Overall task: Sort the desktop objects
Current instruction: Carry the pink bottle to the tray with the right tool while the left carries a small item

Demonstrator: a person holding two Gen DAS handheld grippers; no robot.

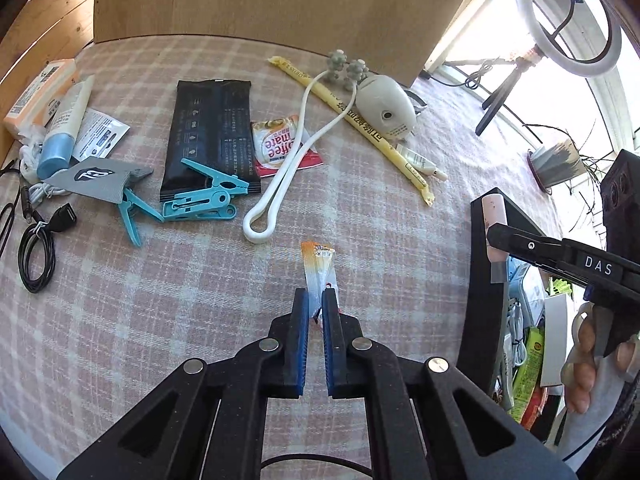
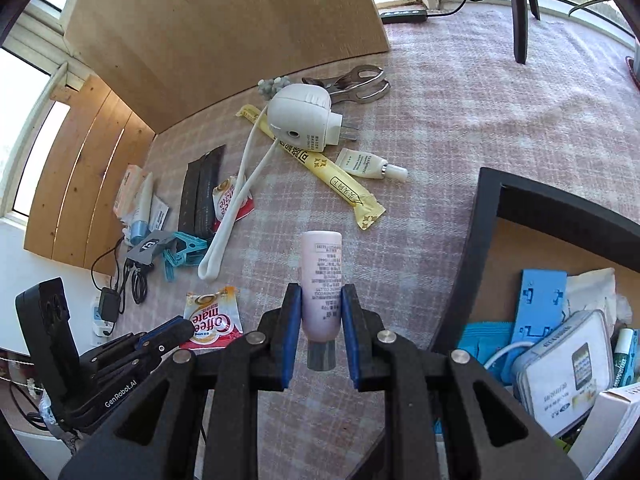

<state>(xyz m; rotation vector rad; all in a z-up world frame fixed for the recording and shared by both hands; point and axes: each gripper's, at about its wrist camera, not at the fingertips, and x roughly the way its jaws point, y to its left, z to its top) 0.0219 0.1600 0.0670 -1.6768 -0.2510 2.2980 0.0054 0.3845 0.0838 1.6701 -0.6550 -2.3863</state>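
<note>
left gripper (image 1: 316, 304) fingers pinching creamer sachet (image 1: 320, 268) at frame centre, lifting off counter (image 1: 160, 300) | right gripper (image 2: 320, 308) fingers clamping pink tube (image 2: 322, 280), long axis along fingers | black box (image 2: 486, 216) lying right, nearer right hand

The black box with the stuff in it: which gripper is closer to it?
Right. The right gripper, holding a pink tube, is beside the black box at its rim. The left gripper, pinching a small sachet, is farther out over the tablecloth.
</note>
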